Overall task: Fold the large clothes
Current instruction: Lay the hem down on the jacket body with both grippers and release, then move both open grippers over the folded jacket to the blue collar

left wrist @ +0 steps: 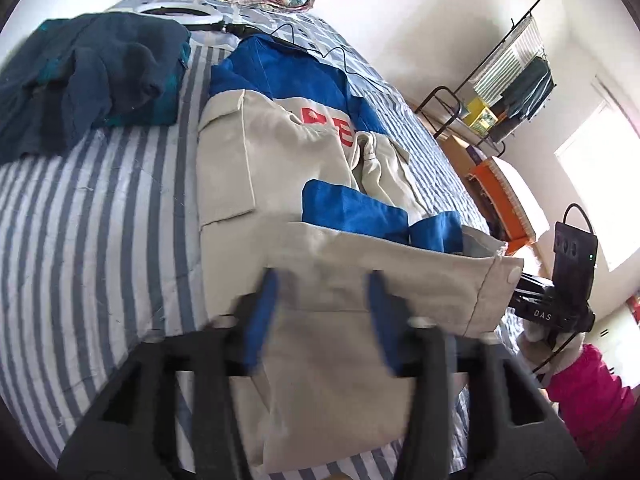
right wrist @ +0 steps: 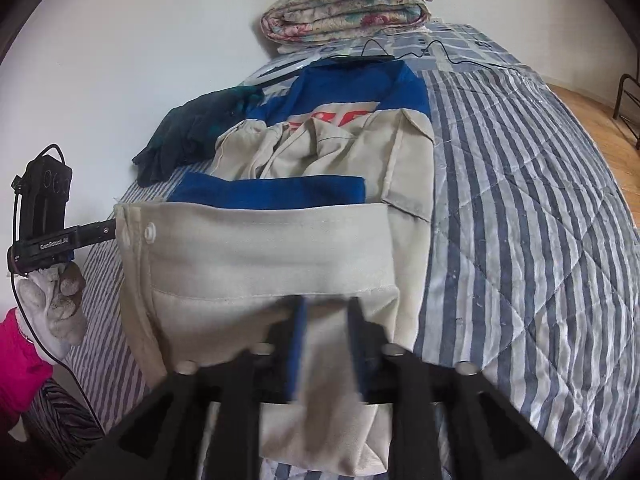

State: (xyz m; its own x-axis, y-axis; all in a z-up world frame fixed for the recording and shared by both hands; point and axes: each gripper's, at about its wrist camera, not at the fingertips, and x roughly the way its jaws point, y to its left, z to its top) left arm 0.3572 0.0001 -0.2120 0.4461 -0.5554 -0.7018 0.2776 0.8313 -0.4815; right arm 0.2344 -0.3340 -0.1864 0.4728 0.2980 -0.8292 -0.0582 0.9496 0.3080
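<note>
My left claw (left wrist: 322, 312) hangs open over the folded hem of the jacket (left wrist: 280, 184), nothing pinched between its blue fingers (left wrist: 262, 320), which are smeared with blur. My right claw (right wrist: 326, 336) is parted too, fabric below it, pads clear of the cloth. The jacket lies on the striped bed (right wrist: 520, 200), beige with blue cuffs tucked in. Its red lettering (left wrist: 328, 126) is half buried under a sleeve. A dark garment (left wrist: 92, 76) lies beside it, a folded quilt (right wrist: 348, 4) beyond.
</note>
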